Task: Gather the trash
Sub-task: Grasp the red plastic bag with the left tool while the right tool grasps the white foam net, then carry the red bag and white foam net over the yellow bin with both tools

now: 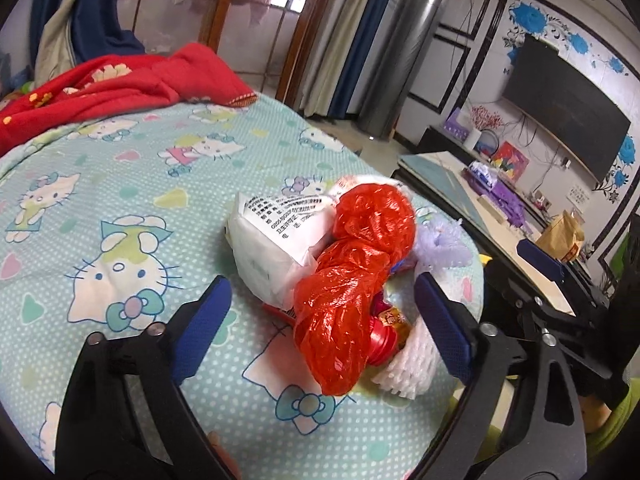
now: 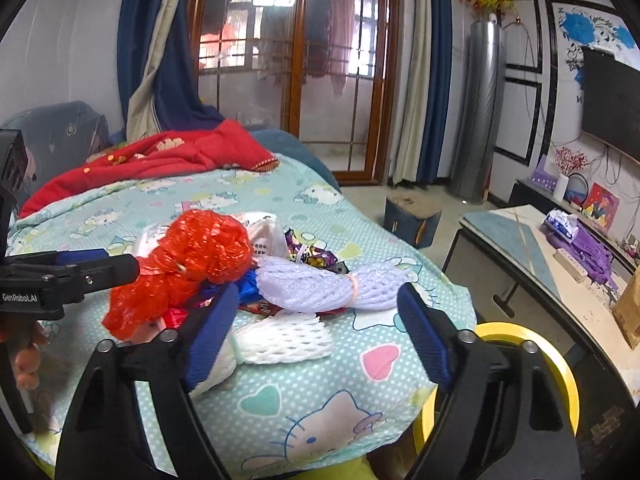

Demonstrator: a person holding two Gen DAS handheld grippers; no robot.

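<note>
Trash lay heaped near the bed's [image 1: 120, 184] foot edge: a red plastic bag [image 1: 352, 280] over a white printed packet [image 1: 272, 248], a lilac foam net [image 2: 320, 284], a white foam net [image 2: 280, 340] and wrappers I could barely make out underneath. My left claw [image 1: 320, 312] gaped wide around the bag, pads off it. My right claw [image 2: 316, 340] stood open astride the nets, gripping nothing. A yellow bin [image 2: 560, 364] was mostly hidden behind it.

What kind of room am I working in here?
Most likely a home living room that doubles as a bedroom: a bed with a cartoon-cat sheet, a wall-mounted TV, and glazed wooden doors with blue curtains.
</note>
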